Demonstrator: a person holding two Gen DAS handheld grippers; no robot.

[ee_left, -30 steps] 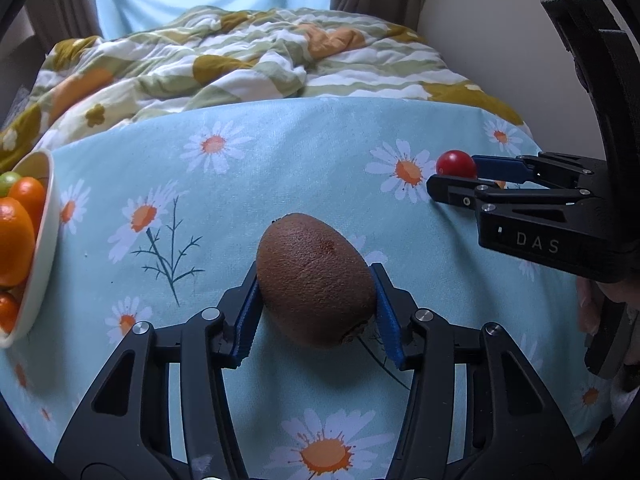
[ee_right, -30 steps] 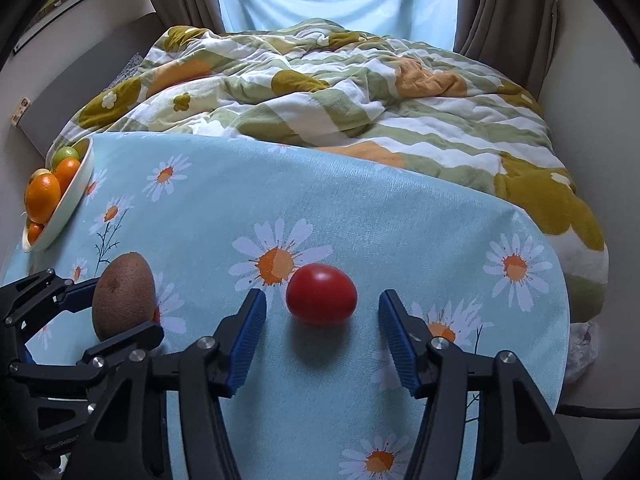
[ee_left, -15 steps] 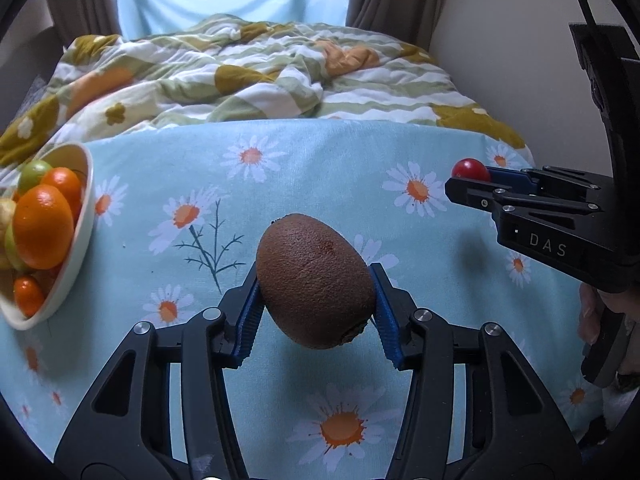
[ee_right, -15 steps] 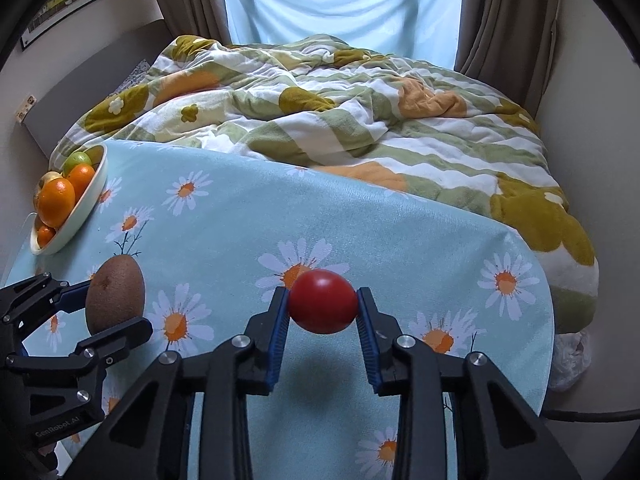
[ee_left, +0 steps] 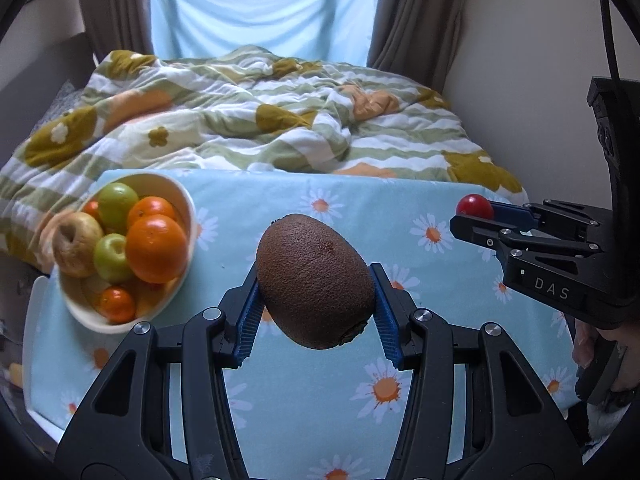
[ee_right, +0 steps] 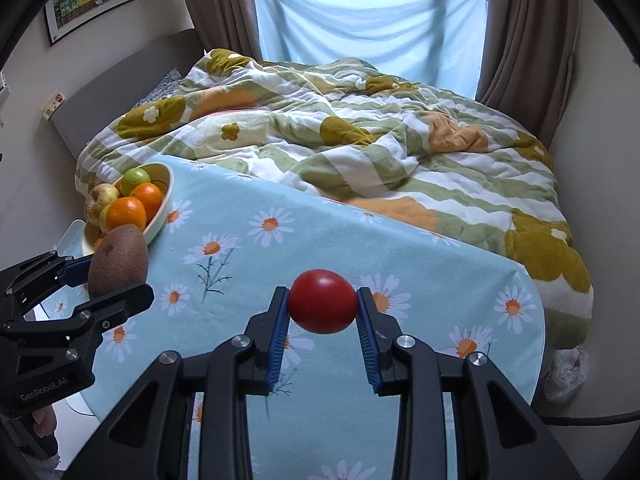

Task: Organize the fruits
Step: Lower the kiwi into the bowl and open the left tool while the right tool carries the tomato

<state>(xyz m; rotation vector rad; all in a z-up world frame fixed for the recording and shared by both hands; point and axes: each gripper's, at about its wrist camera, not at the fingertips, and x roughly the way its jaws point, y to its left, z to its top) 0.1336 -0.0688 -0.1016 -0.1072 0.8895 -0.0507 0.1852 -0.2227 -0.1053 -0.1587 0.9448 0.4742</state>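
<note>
Fingers point(ee_left: 256, 312) of our left gripper point(ee_left: 316, 312) pinch a fuzzy brown kiwi point(ee_left: 316, 284), its long axis tilted across them; our right gripper point(ee_right: 323, 330) clamps a smooth red tomato point(ee_right: 322, 306). Both fruits hang above the daisy-print tabletop point(ee_left: 320, 408). We judge the left the nearer to the white bowl point(ee_left: 188, 200) of glossy oranges and apples, which sits ahead and left.

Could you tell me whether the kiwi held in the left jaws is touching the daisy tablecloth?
Apart. In the left wrist view the kiwi hangs clamped in the left gripper, with open tablecloth visible beneath its underside.
</note>
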